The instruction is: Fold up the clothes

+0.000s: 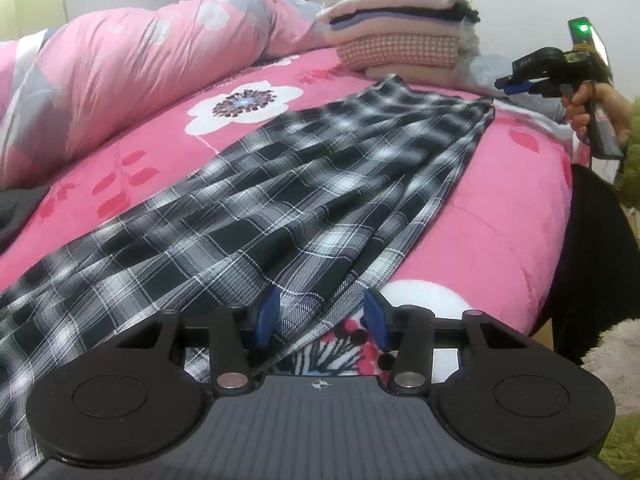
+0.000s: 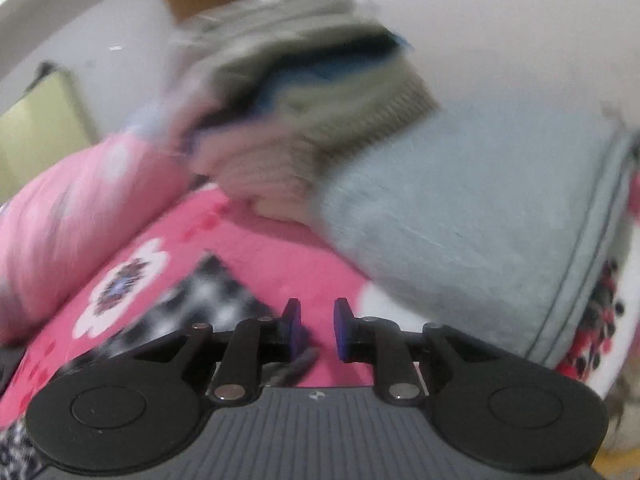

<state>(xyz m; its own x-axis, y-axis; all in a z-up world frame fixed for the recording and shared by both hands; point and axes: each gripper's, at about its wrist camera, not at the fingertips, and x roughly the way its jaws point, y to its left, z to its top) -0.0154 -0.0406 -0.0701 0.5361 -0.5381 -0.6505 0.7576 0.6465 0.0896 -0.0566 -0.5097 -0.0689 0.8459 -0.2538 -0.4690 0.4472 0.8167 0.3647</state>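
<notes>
A black-and-white plaid garment (image 1: 300, 184) lies spread lengthwise on the pink flowered bed (image 1: 500, 208). Its near edge runs between the blue pads of my left gripper (image 1: 322, 316), which stand apart and do not press on the cloth. At the far right a hand (image 1: 592, 108) holds my right gripper (image 1: 508, 86) above the garment's far corner. The right wrist view is blurred. There the right gripper (image 2: 316, 328) shows a gap between its pads with nothing in it, over the pink bed just right of the plaid corner (image 2: 216, 292).
A tall stack of folded clothes (image 1: 400, 28) (image 2: 304, 92) stands at the far end of the bed, with a grey-blue folded piece (image 2: 460, 220) beside it. A bunched pink duvet (image 1: 120, 72) fills the left side. A dark garment (image 1: 592, 260) hangs off the bed's right edge.
</notes>
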